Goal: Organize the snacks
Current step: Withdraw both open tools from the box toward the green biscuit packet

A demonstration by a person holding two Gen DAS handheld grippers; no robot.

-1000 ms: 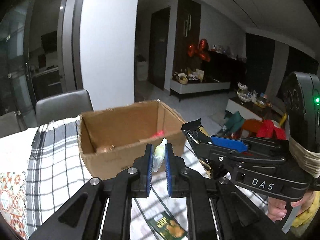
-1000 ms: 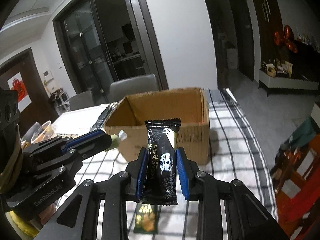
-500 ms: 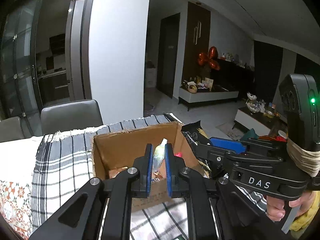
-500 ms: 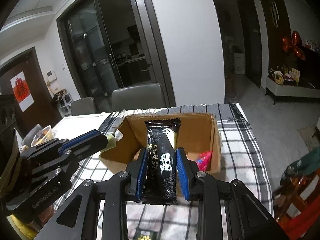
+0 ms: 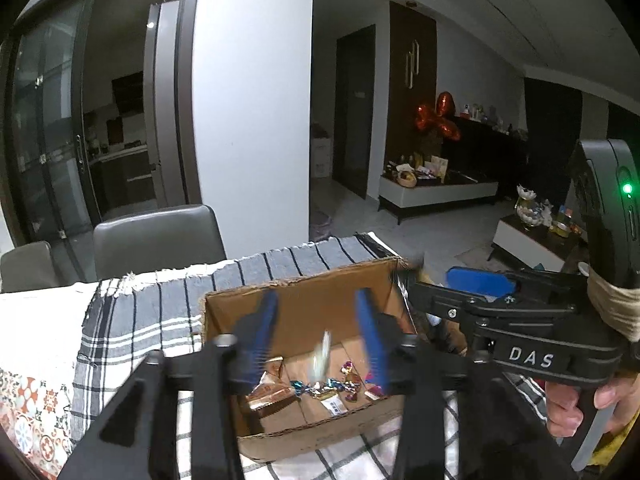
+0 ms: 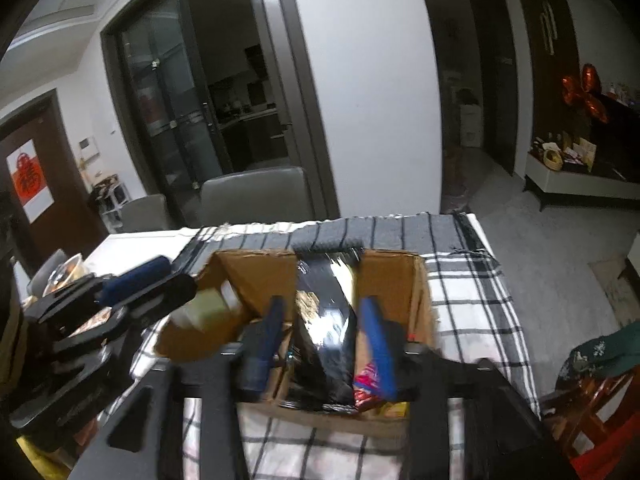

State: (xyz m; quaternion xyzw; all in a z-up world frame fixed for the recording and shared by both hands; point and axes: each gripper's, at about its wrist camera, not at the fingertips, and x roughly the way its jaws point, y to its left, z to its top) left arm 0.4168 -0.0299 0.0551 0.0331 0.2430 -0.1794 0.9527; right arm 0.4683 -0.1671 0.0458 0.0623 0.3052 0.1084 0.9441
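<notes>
White pillar (image 5: 252, 120) at centre, dark glass sliding doors (image 6: 176, 120) to its left with a kitchen dim behind. Two grey chairs (image 5: 158, 236) at the far table edge. Table covered by a checked cloth (image 6: 468, 300), a patterned cloth (image 5: 28, 404) at the left. Dark tall cabinet (image 5: 412, 80) and doorway (image 5: 354, 108) on the right wall. Red foil balloon (image 5: 438, 118) above a low white bench (image 5: 436, 192) holding small items. Pale grey floor (image 6: 540, 248). Brown door (image 6: 36, 184) bearing a red paper sign (image 6: 28, 178). Dim indoor lighting.
</notes>
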